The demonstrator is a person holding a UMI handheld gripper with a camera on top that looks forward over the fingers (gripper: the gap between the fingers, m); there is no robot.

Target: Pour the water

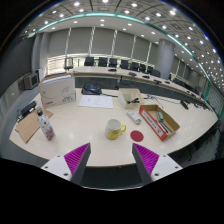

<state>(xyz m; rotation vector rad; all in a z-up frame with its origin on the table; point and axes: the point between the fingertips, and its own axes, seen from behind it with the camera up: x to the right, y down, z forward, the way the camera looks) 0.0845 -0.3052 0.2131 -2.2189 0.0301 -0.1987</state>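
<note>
Gripper view: the gripper (110,158) sits low over the near edge of a wide pale desk (90,125), fingers spread apart with nothing between them; purple pads (76,156) visible on both inner faces. Yellow mug (116,129) stands on the desk just ahead of the fingers, roughly centred between them, handle toward the right, well clear of both tips. Just right of the mug lies a flat red disc (137,134), possibly a coaster or lid, hard to tell. Further right, near the desk's right edge, an open cardboard box (160,120) with red trim. At the left edge, a brown flat package (27,126) and beside it a small bottle (46,126) with a dark cap, upright. Toward the far left of the desk, a white carton (58,90). Far side centre, a brown paper bag (130,97). Behind the desk, rows of office chairs (95,62) and a window wall.
</note>
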